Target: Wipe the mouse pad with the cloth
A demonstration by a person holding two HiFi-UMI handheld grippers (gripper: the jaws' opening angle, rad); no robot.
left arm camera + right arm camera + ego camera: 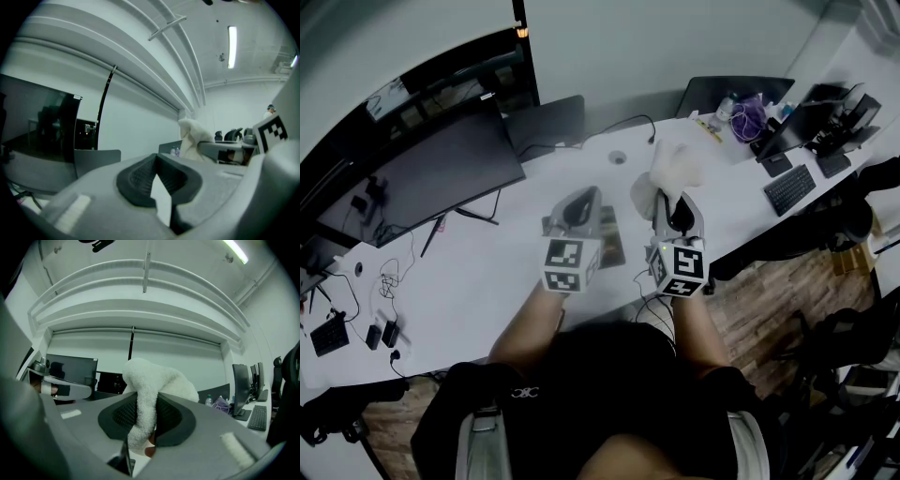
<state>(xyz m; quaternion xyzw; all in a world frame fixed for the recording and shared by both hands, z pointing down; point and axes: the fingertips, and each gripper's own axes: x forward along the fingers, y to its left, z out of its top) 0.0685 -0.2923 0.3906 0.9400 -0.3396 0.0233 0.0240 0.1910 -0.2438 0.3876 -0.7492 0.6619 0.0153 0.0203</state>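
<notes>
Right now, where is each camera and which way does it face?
Head view: on the person's head, looking steeply down at desk, forearms, left gripper, right gripper.
Left gripper view: on that gripper, tilted up at wall and ceiling; jaws together, empty.
Right gripper view: likewise tilted up; jaws shut on the cloth.
Shared: cloth shows in all three.

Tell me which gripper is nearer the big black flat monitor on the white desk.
Left. The left gripper, shut and empty, hangs just right of the big black flat monitor; the right gripper, clamping the fluffy white cloth, sits farther right, beyond the left one.
</notes>
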